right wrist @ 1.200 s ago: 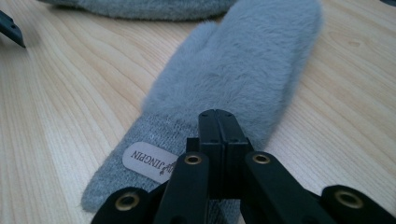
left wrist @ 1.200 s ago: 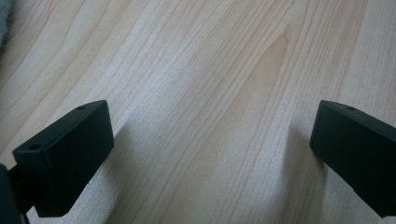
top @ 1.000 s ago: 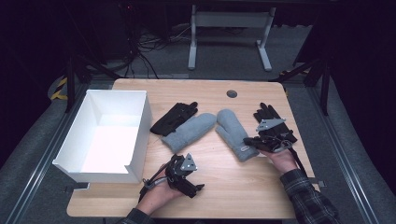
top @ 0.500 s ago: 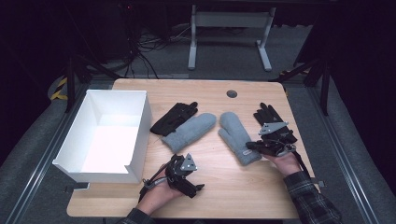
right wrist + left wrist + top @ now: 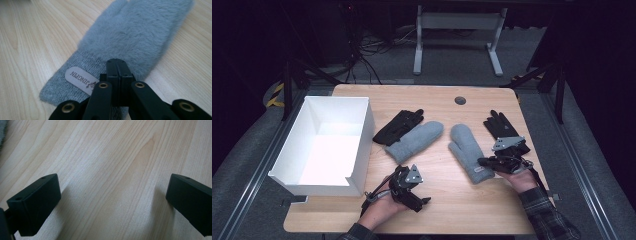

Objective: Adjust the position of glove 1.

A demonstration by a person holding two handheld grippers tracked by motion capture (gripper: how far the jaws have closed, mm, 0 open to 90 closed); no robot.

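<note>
From the high view, a pale wood worktop (image 5: 452,200) stands in a dark room with grey floor around it, cables on the floor behind and a white stand frame (image 5: 457,30) farther back. A white open box (image 5: 324,145) sits on the worktop's left part. Near the middle lie a black glove (image 5: 399,126) and, touching it, a grey mitten (image 5: 414,141); to the right lies a second grey mitten (image 5: 467,150), and just beside it another black glove (image 5: 501,125). A small dark round fitting (image 5: 460,100) is set in the worktop's far edge. The left tongs (image 5: 419,202) rest low near the front edge, held in the person's left hand (image 5: 379,212). The right tongs (image 5: 484,162) sit at the cuff of the right-hand mitten, held by the right hand (image 5: 519,177) with a plaid sleeve (image 5: 547,220) behind it.

In the left gripper view, the left tongs (image 5: 113,192) are spread wide — bare wood grain between the jaws, nothing held.

In the right gripper view, the right tongs (image 5: 117,72) are pressed together over the knitted cuff of the mitten (image 5: 135,32), beside its label (image 5: 81,80) reading JINGPIN — whether any fabric is pinched cannot be told.
</note>
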